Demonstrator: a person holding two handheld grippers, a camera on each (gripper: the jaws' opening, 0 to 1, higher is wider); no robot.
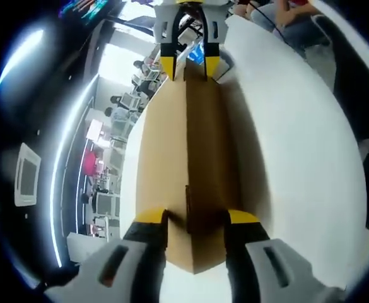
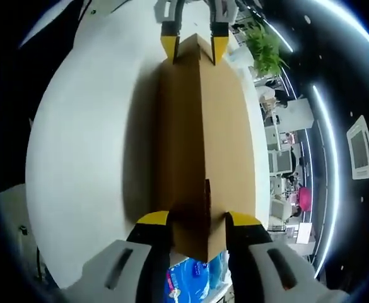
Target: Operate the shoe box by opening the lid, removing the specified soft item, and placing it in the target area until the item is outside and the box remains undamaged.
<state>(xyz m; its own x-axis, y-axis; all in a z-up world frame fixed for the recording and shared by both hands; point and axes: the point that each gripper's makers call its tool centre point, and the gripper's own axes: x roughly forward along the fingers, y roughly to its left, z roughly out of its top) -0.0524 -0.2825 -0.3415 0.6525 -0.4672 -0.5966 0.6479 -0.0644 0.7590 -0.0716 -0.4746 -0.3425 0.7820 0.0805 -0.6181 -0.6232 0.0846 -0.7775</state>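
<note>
Each claw (image 1: 195, 218) (image 2: 197, 219) straddles one shoe box (image 1: 190, 164) end.

White table (image 1: 298, 126) here, plain and matte, its top bare and bright under the room lights. Sitting directly on it is the brown cardboard shoe box (image 1: 190, 158), long and narrow, running straight away from the camera in the left gripper view. Its lid looks closed, with a ridge line down the middle. The box throws a soft shadow onto the table along one side. In the right gripper view the same table (image 2: 83, 145) spreads wide beside the shoe box (image 2: 200, 132), again with a shadow along the box's flank. Something blue and white (image 2: 187, 281) shows below the box's near end; whether it rests on the table, I cannot tell.
</note>
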